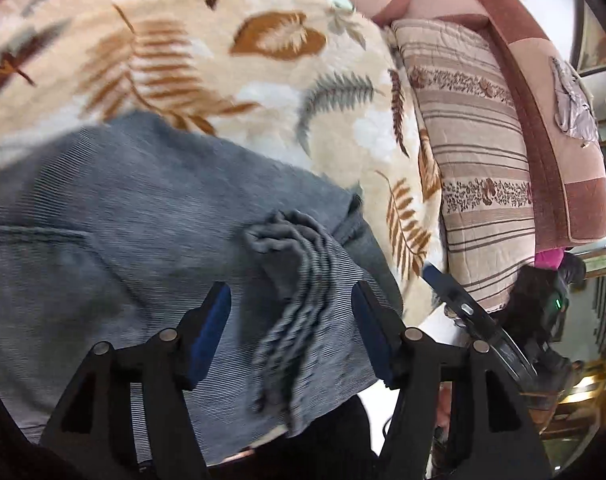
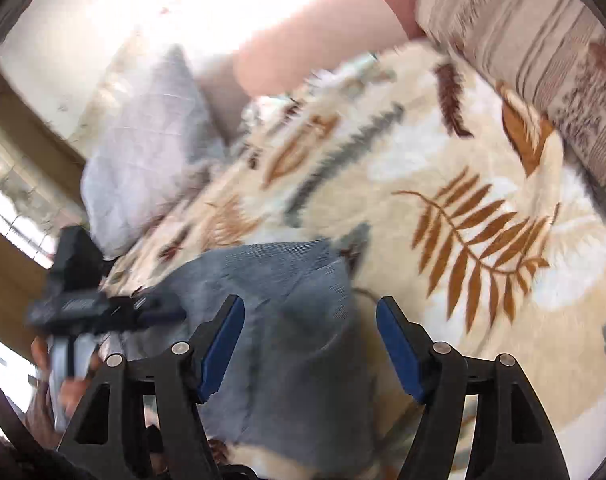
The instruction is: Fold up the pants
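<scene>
Grey ribbed pants [image 1: 123,216] with a gathered waistband lie on the fuzzy leaf-print blanket [image 1: 231,80], a striped quilted cushion [image 1: 475,152] at far right. The left gripper [image 1: 291,308] and right gripper [image 2: 310,320] both gape wide above the fabric, holding nothing.

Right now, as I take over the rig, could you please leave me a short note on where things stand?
Left gripper: jaws open, holding nothing, over the bunched edge of the grey pants.
Right gripper: jaws open, empty, over the pants' other end.
The pants lie on the leaf-print blanket, beside a striped cushion.
Done: pants laid out; whether a fold is made, I cannot tell.
Left: grip the edges, fold, and smooth flat.
</scene>
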